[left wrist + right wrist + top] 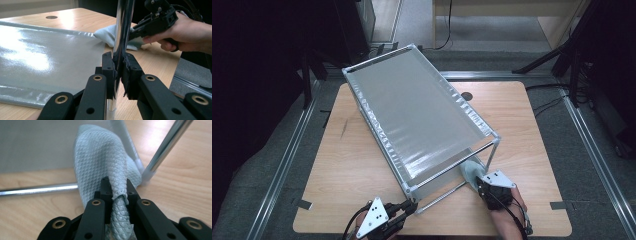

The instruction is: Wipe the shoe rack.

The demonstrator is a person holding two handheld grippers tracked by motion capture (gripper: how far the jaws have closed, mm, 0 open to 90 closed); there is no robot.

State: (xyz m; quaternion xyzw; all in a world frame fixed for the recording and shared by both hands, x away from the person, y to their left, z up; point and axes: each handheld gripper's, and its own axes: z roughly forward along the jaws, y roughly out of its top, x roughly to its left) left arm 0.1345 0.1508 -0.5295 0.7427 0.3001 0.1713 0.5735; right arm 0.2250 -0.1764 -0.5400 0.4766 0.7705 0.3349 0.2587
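under the rack's (422,115) near end, one cloth (470,172) lies half hidden, pinched in the right gripper (482,184); left gripper (412,206) clamps one chrome post (122,37).

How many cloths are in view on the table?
1. The light blue cloth lies at the near right corner of the rack, pinched in the right gripper. Another one could be hidden under the rack's grey shelf.

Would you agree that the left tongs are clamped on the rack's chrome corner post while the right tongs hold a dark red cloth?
Not quite: the cloth is a pale grey-blue waffle-textured one, as the right gripper view shows. The left tongs do clamp the chrome corner post, and the right tongs hold the cloth.
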